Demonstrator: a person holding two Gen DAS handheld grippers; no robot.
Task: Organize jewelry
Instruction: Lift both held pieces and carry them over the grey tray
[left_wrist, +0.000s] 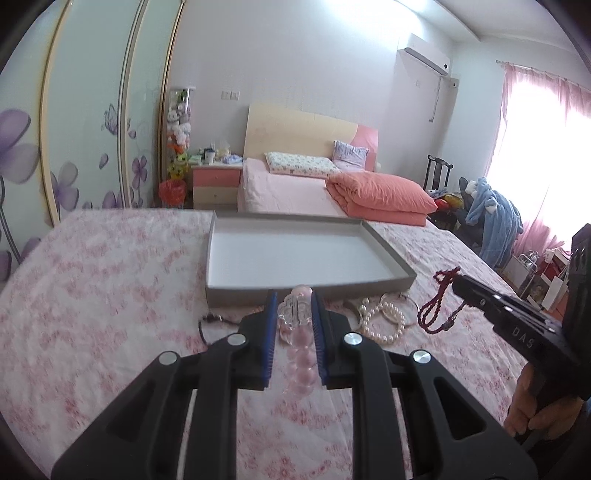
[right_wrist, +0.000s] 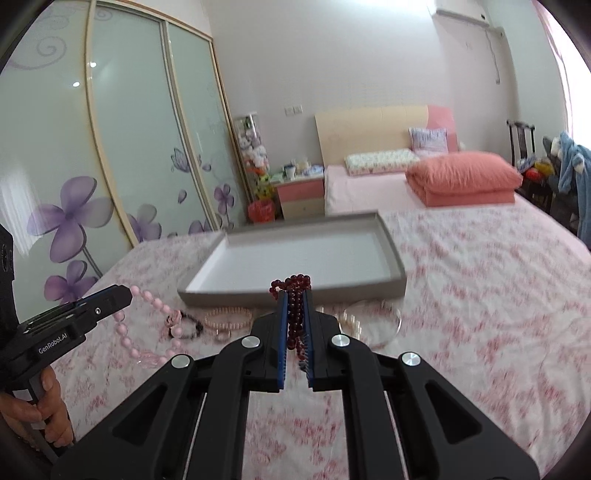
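We see a bedroom, with a pink floral bedspread (left_wrist: 110, 295) underneath. Our left claw (left_wrist: 294, 314) grips a pink bead necklace (left_wrist: 301, 354); our right claw (right_wrist: 294, 314) is clenched on a dark red bead strand (right_wrist: 293, 317). Just ahead of both lies a grey tray (left_wrist: 310, 291); pearls (left_wrist: 384, 321), somewhat blurred, rest between the claws.

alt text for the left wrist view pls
The left gripper jaws hold a pink bead necklace above a floral bedspread, facing an empty grey tray. At right, the right gripper holds dark red beads.
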